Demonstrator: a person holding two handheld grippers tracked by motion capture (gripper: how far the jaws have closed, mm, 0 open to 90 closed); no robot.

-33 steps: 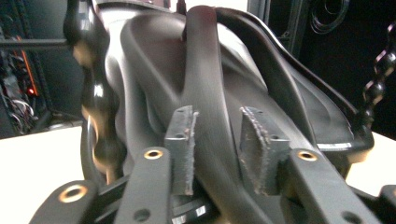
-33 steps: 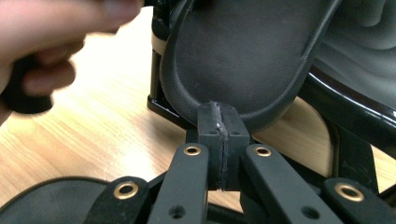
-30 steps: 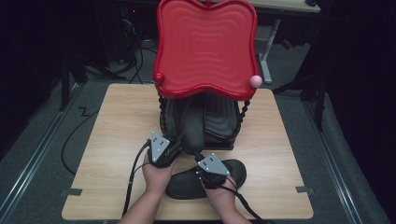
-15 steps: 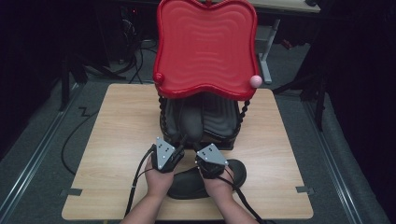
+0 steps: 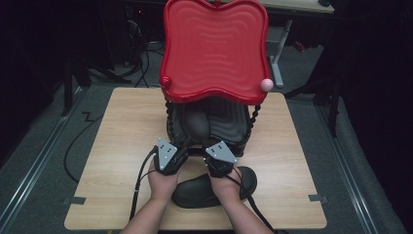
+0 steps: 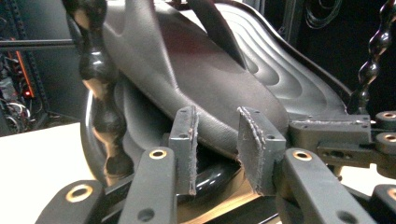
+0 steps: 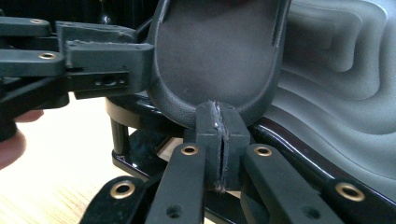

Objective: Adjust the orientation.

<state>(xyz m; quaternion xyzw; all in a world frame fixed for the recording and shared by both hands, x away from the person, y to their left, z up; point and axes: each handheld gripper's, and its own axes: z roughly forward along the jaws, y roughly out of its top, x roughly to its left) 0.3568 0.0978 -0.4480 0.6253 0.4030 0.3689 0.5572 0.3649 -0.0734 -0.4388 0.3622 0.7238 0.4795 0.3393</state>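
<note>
— Left gripper [image 6: 217,116] first?
— Partway open. Pads just drawn in, then eased apart a little, nothing pressed between them. Pointing at the heel end of the black shoe [image 6: 201,70] on the lower shelf [image 6: 299,79], close in front of it.

— And the right gripper [image 7: 218,109]?
— Closed, pads pressed flat together. Sitting right at the heel rim of that same shoe, at six o'clock below its opening. Hard to tell whether any of the rim is pinched.

— Placing of the two?
— Side by side at the front edge of the rack, left at nine o'clock of right, each held in a hand [image 5: 163,183] coming in from six o'clock.

— Further out?
— A second black shoe [image 5: 214,192] lying on the table [image 5: 122,126], at six o'clock of the right gripper, partly under the wrists. A beaded black post [image 6: 100,93] at nine o'clock of the shelved shoe. At twelve o'clock, above the shelf, a red wavy tray [image 5: 214,48], with a pink ball [image 5: 266,84] at its four o'clock corner.
</note>
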